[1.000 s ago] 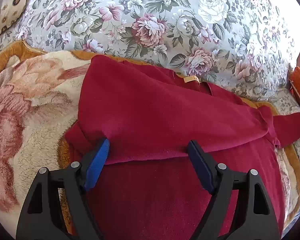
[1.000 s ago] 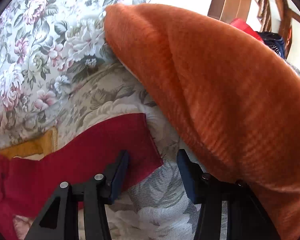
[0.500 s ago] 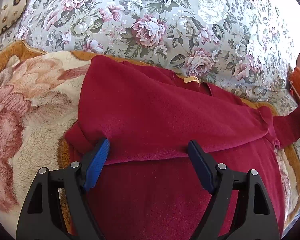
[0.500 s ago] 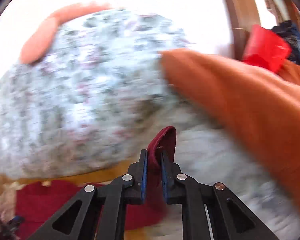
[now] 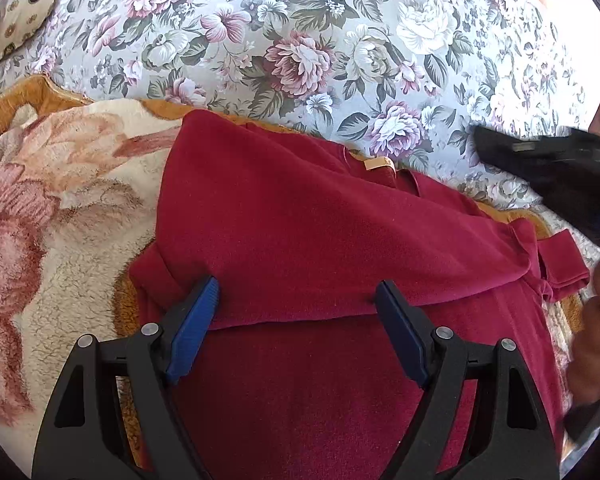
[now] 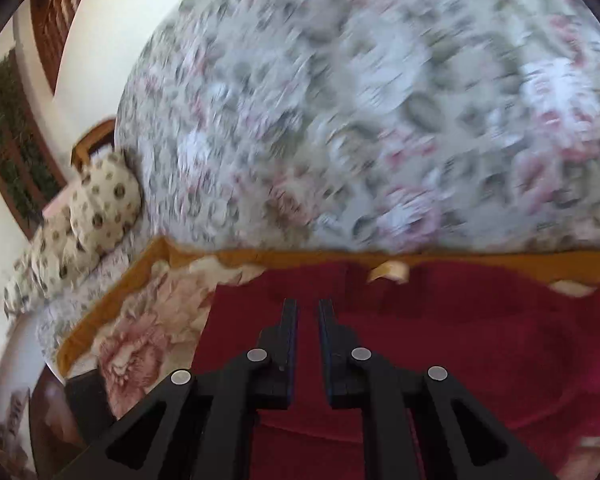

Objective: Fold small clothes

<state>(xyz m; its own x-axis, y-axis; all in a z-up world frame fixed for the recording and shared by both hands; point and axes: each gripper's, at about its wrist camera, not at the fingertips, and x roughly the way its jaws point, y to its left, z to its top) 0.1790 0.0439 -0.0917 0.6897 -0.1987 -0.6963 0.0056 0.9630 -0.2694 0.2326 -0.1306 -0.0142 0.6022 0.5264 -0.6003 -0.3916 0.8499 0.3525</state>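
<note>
A dark red shirt (image 5: 320,240) lies on a cream floral blanket (image 5: 60,220), one side folded over its middle, a tan neck label (image 5: 376,165) at the far edge. My left gripper (image 5: 296,300) is open, its blue pads resting on the fold's near edge. My right gripper (image 6: 308,308) hovers over the shirt (image 6: 480,340); its jaws stand nearly together with a narrow gap, and I see no cloth between them. The right gripper's black body (image 5: 552,164) shows at the right of the left wrist view, above the sleeve (image 5: 560,264) lying folded by the shirt's right edge.
A floral sofa back (image 5: 320,40) rises right behind the shirt. A spotted cushion (image 6: 100,204) lies at the sofa's left end. The blanket's orange border (image 6: 140,276) runs along the shirt's far side. A hand (image 5: 596,320) is at the right edge.
The right gripper shut on the sleeve, carried it left over the shirt, and now holds no visible cloth; the sleeve lies folded inward. The left gripper has not moved.
</note>
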